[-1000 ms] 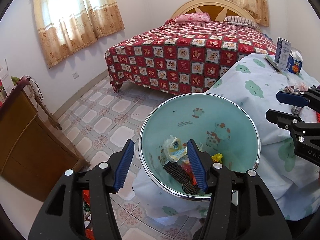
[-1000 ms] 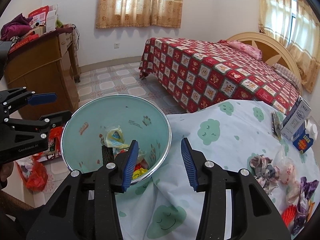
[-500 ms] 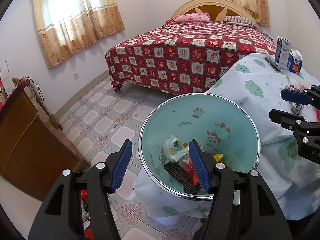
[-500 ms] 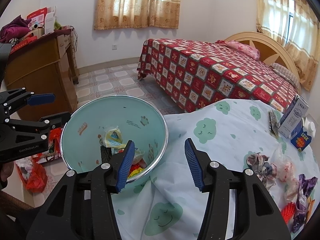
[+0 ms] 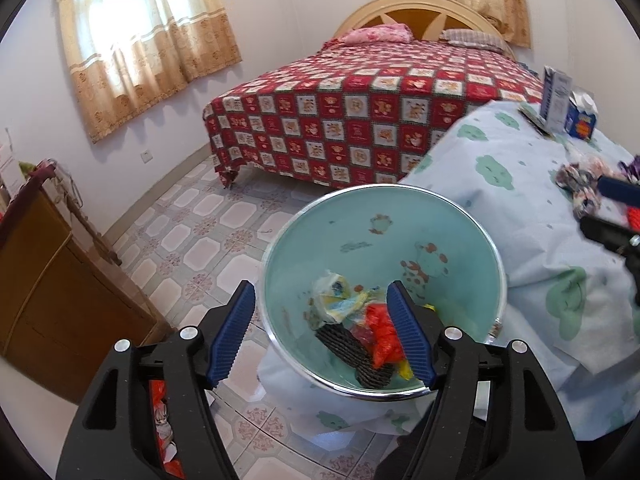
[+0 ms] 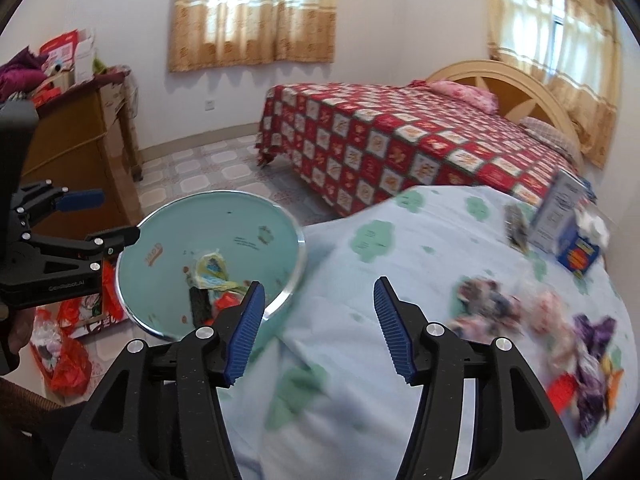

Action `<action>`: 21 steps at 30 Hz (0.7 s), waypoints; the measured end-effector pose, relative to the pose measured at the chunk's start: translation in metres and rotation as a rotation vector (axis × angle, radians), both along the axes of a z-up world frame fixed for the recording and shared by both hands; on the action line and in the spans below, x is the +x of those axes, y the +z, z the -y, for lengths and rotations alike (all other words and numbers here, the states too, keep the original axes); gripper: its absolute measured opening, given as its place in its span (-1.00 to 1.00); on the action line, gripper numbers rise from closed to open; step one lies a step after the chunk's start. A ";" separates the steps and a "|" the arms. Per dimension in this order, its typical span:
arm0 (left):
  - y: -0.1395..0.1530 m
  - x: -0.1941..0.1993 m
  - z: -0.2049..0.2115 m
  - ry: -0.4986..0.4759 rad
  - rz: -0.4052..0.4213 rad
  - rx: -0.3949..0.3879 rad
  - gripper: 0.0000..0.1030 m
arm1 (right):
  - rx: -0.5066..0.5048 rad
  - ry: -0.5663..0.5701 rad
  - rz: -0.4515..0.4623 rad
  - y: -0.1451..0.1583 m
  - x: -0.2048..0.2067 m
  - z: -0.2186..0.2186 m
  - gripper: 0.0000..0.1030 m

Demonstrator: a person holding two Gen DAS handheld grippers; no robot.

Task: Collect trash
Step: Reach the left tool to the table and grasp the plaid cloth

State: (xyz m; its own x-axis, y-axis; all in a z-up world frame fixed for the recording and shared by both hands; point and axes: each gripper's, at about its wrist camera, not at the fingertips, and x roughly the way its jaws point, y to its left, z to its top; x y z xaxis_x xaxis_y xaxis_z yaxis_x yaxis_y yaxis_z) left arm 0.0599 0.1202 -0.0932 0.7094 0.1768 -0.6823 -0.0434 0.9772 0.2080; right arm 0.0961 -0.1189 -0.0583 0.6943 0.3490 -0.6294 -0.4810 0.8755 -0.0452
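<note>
- We find the left gripper (image 5: 320,340) at 6 o'clock in its own view, hovering over the rim of the bin (image 5: 460,216). Its jaws stand apart and are opening, with nothing between the pads.
- The bin sits at the centre of the left view, against the edge of the cloud-print cloth (image 5: 520,168). Its mouth is tipped up toward the camera, so we judge its long axis to run from the mouth down and away toward the floor.
- Done so far: the bin bottom holds a pale crumpled wrapper (image 5: 334,302), a red wrapper (image 5: 380,332) and a dark ribbed piece (image 5: 344,346). The dark piece lies lengthwise from about 10 o'clock to 4 o'clock.
- In the right view the bin (image 6: 160,272) sits at 9 o'clock, and the right gripper (image 6: 318,328) is at 6 o'clock above bare cloth. Its jaws are apart and opening, empty between the pads.
- Left to do: a loose pile of wrappers (image 6: 560,332) lies on the cloth at 3 to 4 o'clock, well apart from the bin. The frame is blurred there, so we cannot count pieces or read their lie.
- At 2 o'clock two cartons (image 6: 564,220) stand upright; we cannot tell whether they count as trash.
- Judgement: task partway, with more still on the cloth than in the bin.
</note>
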 end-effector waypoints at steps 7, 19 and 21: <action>-0.006 0.000 0.055 -0.113 -0.021 0.029 0.31 | 0.051 -0.168 0.025 0.005 -0.023 0.078 0.12; 0.001 0.031 0.184 -0.301 -0.014 -0.019 0.31 | 0.116 -0.579 0.050 -0.003 -0.039 0.237 0.26; 0.001 0.039 0.203 -0.324 -0.015 -0.030 0.31 | 0.129 -0.627 0.047 -0.007 -0.039 0.256 0.26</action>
